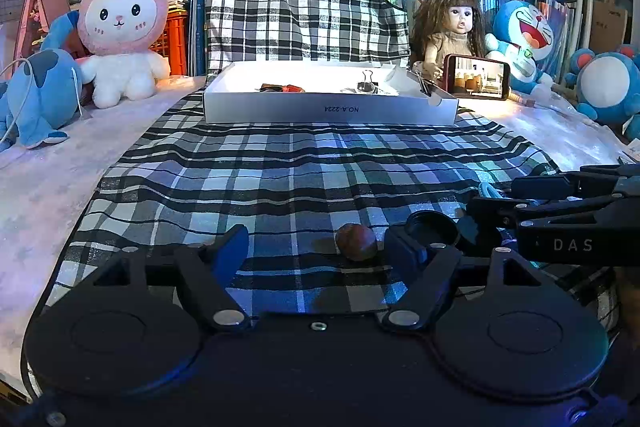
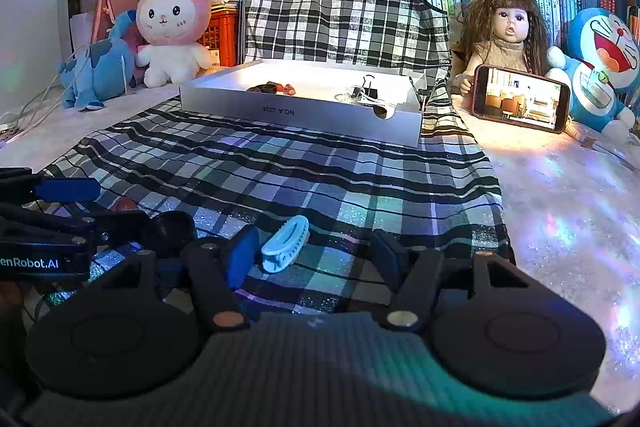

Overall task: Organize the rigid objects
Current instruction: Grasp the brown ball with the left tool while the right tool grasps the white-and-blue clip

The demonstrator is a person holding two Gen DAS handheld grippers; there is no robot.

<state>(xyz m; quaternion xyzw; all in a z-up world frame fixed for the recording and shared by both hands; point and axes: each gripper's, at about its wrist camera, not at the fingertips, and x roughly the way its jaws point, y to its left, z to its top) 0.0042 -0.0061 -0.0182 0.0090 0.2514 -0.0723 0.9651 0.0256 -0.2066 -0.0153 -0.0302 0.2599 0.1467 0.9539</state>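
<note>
My left gripper [image 1: 320, 251] rests low over the plaid cloth [image 1: 304, 179], open. A small brown round nut [image 1: 356, 242] lies on the cloth between its fingers, close to the right finger, and no pad presses on it. A black round lid [image 1: 432, 227] sits just beyond that finger. My right gripper [image 2: 314, 257] is open too. A pale blue hair clip [image 2: 286, 243] lies between its fingers, next to the left pad [image 2: 240, 259], with a wide gap to the right one. A white shallow box [image 1: 328, 107] farther back holds a binder clip [image 1: 366, 83] and small brown pieces [image 1: 280, 89].
Behind the box a plaid cloth hangs over stacked books. A pink rabbit plush [image 1: 120, 27] and a blue plush [image 1: 36, 99] sit at the left. At the right stand a doll [image 2: 508, 35], a lit phone [image 2: 520, 99] and a blue cat plush [image 2: 600, 63].
</note>
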